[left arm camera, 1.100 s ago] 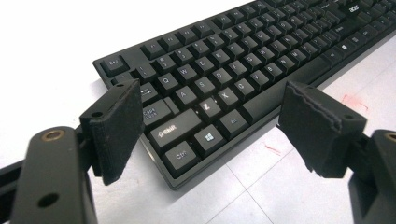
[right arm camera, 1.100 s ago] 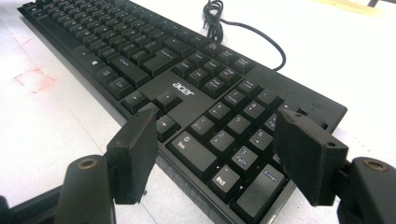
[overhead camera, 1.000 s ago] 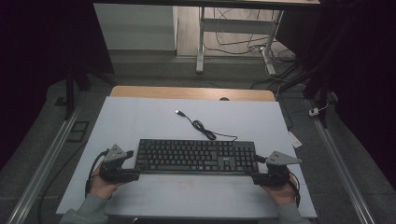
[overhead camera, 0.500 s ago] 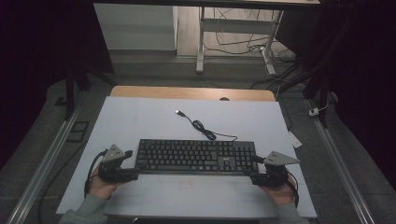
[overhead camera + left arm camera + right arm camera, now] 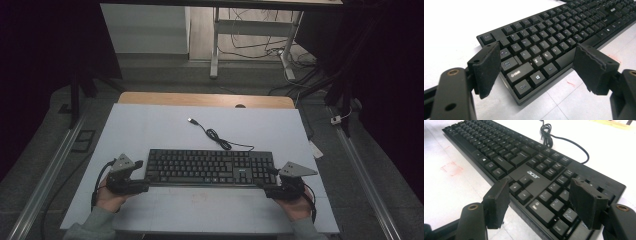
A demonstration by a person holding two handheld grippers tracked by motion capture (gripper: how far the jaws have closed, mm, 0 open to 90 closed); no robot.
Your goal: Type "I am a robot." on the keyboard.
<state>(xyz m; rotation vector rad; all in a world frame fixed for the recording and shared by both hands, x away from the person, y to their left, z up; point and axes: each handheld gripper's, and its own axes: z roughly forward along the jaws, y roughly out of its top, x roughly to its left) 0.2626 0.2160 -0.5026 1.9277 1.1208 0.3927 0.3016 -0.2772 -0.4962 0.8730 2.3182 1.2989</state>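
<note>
A black keyboard point(image 5: 210, 167) lies flat across the near half of the white table point(image 5: 160, 130). Its cable point(image 5: 220, 140) curls back to a USB plug point(image 5: 191, 120). My left gripper point(image 5: 141, 184) is open at the keyboard's left end. In the left gripper view its jaws straddle the front left corner of the keyboard point(image 5: 554, 37), and the gripper point(image 5: 540, 66) touches nothing. My right gripper point(image 5: 264, 189) is open at the right end. In the right gripper view, the gripper point(image 5: 542, 200) frames the number pad corner of the keyboard point(image 5: 506, 150), with the cable point(image 5: 564, 140) beyond.
A wooden strip point(image 5: 205, 100) runs along the table's far edge. Metal rails point(image 5: 55, 165) flank both sides. A desk frame point(image 5: 215, 45) and floor cables stand beyond. Faint red marks point(image 5: 451, 168) show on the table in front of the keyboard.
My right gripper has crept slightly left, closer to the keyboard's right end. The left gripper and the keyboard have barely moved.
</note>
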